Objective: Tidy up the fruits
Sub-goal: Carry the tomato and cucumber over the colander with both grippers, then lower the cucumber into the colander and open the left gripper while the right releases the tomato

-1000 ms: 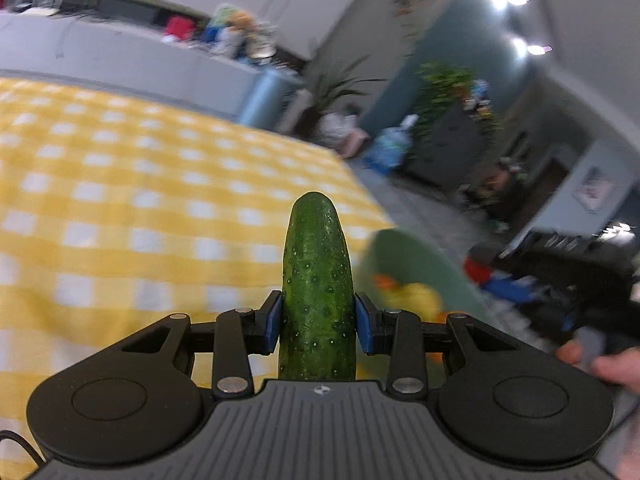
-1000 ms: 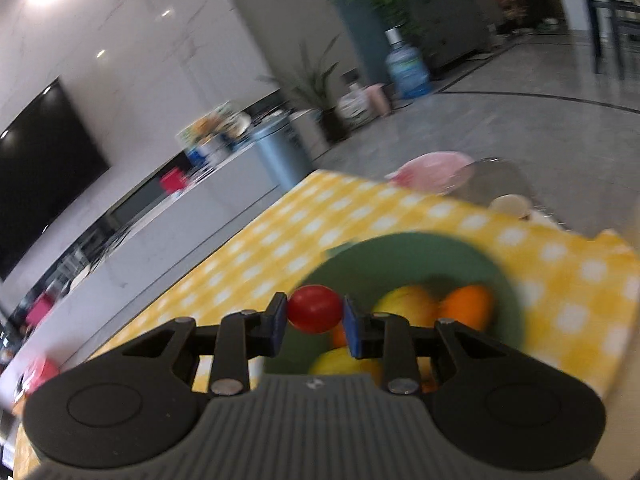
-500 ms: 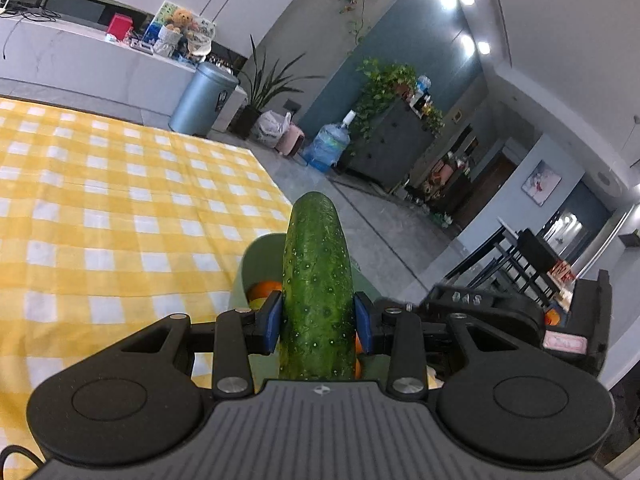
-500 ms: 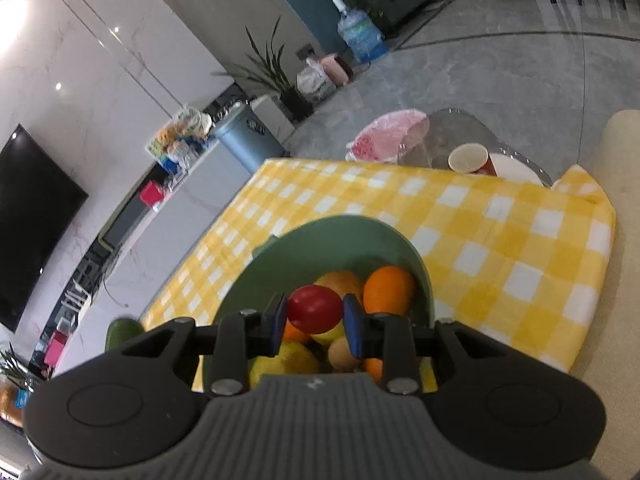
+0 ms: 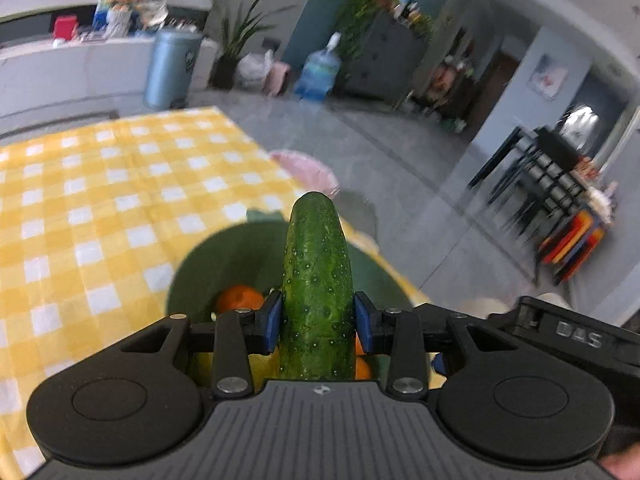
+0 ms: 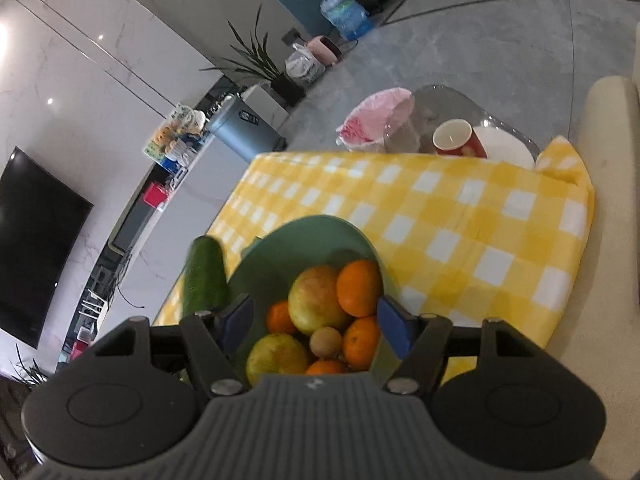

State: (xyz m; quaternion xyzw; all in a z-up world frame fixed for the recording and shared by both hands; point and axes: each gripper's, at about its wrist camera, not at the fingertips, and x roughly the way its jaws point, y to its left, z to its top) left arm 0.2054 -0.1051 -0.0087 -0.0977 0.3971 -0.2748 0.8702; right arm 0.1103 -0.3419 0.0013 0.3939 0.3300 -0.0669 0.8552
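My left gripper (image 5: 318, 322) is shut on a green cucumber (image 5: 317, 280) and holds it upright over the green bowl (image 5: 208, 256). An orange (image 5: 239, 298) shows inside the bowl. My right gripper (image 6: 314, 320) is open and empty, right above the green bowl (image 6: 304, 232), which holds oranges (image 6: 359, 288), an apple (image 6: 316, 298) and other fruit. The red tomato is not visible. The cucumber (image 6: 204, 276) shows at the bowl's left rim in the right wrist view.
The bowl sits on a yellow checked tablecloth (image 6: 460, 220) near the table's corner. Beyond the edge stand a glass side table with a red cup (image 6: 454, 136), a white plate (image 6: 504, 146) and a pink-lined bin (image 6: 372, 120). The right gripper's body (image 5: 568, 340) is beside my left one.
My right gripper has opened and the red tomato it held is gone from between the fingers. My left gripper has moved over the bowl with the cucumber.
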